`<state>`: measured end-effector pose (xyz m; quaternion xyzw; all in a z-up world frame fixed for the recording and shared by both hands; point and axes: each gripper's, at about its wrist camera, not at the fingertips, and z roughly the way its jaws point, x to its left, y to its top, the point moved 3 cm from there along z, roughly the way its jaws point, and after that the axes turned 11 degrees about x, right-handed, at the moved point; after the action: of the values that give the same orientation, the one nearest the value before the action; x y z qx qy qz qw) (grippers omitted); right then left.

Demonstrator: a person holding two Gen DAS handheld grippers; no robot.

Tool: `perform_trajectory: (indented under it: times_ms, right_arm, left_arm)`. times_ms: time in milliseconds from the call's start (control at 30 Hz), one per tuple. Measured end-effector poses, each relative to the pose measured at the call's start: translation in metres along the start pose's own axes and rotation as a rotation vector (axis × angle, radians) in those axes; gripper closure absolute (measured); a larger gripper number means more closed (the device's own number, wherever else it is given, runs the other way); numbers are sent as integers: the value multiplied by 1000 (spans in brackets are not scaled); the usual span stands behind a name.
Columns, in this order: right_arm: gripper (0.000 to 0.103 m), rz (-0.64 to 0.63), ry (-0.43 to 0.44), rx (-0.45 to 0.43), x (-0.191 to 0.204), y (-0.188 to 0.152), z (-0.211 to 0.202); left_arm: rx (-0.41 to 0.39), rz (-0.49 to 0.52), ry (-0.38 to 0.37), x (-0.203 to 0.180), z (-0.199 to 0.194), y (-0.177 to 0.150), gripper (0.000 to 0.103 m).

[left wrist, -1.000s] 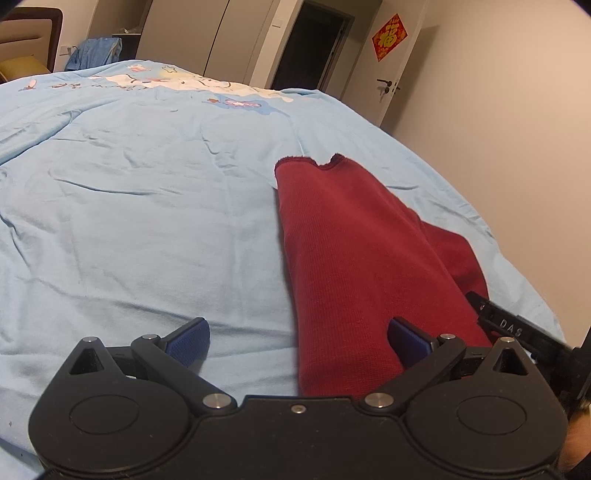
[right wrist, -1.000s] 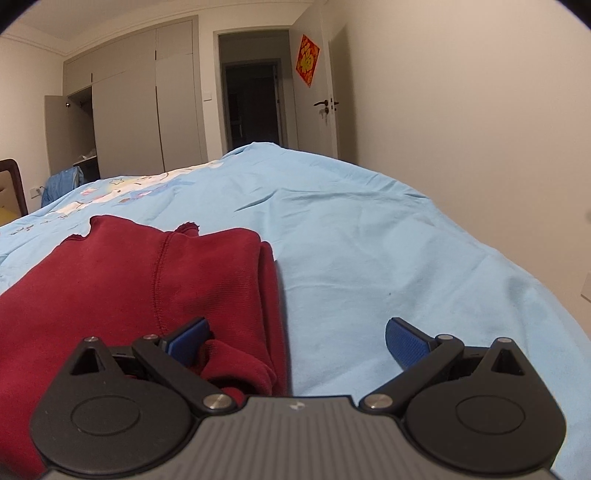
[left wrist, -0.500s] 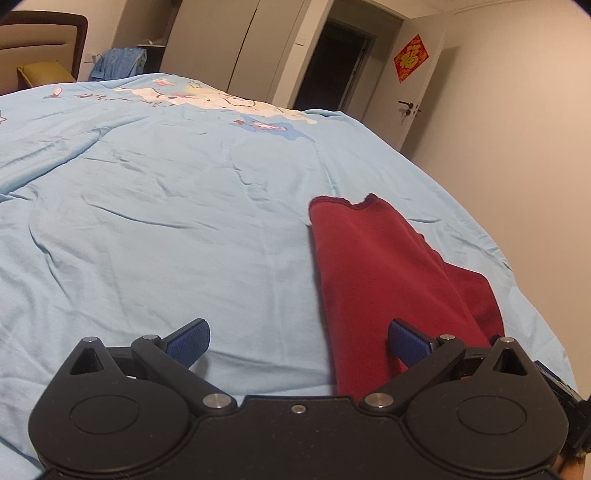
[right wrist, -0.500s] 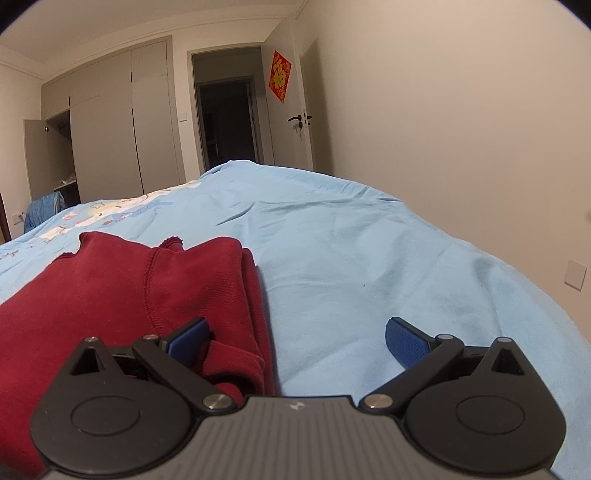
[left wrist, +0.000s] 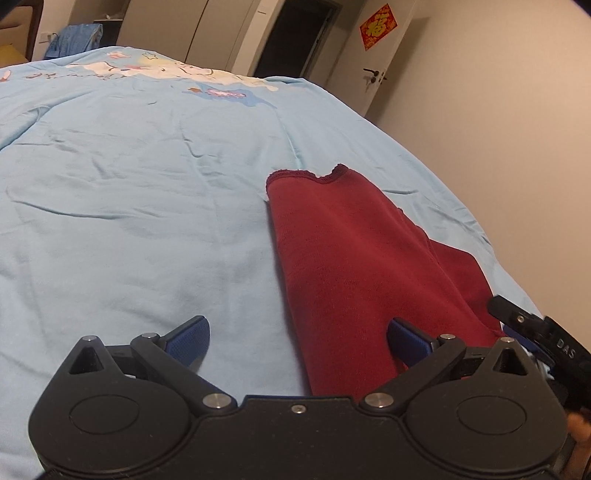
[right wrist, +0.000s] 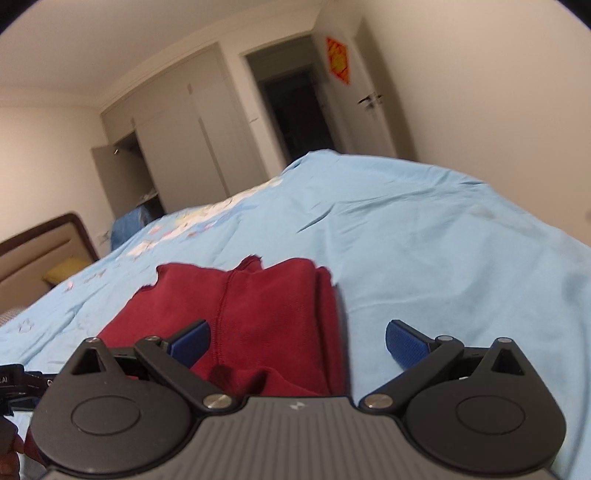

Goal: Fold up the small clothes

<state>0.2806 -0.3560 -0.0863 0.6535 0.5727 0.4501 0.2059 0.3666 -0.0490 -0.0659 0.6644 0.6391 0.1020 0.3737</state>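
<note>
A folded red garment (left wrist: 354,258) lies on the blue bed (left wrist: 129,184) — near both grippers. The left gripper (left wrist: 297,341) and the right gripper (right wrist: 297,341) have jaws apart, holding nothing.

Pale walls (left wrist: 498,110), grey wardrobes (right wrist: 192,140) — dark doorway (left wrist: 291,40), padded headboard (right wrist: 40,254)

Bedspread (left wrist: 129,229): light blue, wrinkled, cartoon print at its far end
Wardrobe (right wrist: 192,144): pale doors along the far wall, one ajar
Doorway (left wrist: 291,40): dark, open
Door decoration (left wrist: 378,26): red diamond on the white door
Headboard (right wrist: 40,254): brown-framed, padded
</note>
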Motion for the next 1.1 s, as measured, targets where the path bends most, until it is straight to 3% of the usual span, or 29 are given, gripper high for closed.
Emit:
perform_trajectory:
  times_ms: [33,100,133,167,467,600,667,767,867,967,1100]
  right_arm:
    - [1,-14,8,16,2,3,5]
    - [12,-31,7,44,5,6,16]
    - [25,-35,6,55,5,4,20]
    - [31,-35,7,62,5,2,23]
    - [59,-12,38,3,-4,-17,18]
    - [62,-11,43,-8,-5,-19,16]
    - [62,-4,49,-9,-5,-20,17]
    - [62,-2,52,-11,-6,-20,16]
    - [62,2,54,-12,-6,-21,16]
    - [62,5,55,-13,-5,-21,16]
    - [61,9,57,-13,-5,-21,16]
  left_arm:
    - [2,7,4,-1,1,0,1]
    - [2,14,13,-3,3,0,1]
    - [2,16,16,-3,4,0,1]
    - [1,18,18,-4,4,-1,1]
    - [-13,-7,-1,2,-8,6,1]
    - [-95,-73,-31,15,-23,8,3]
    - [-121,-131,-52,26,-26,10,13]
    - [-85,-214,-126,37,-20,15,23]
    - [-52,-233,-191,35,-8,19,35]
    - [11,-263,-228,31,11,19,50]
    - [43,-308,-259,29,26,18,61]
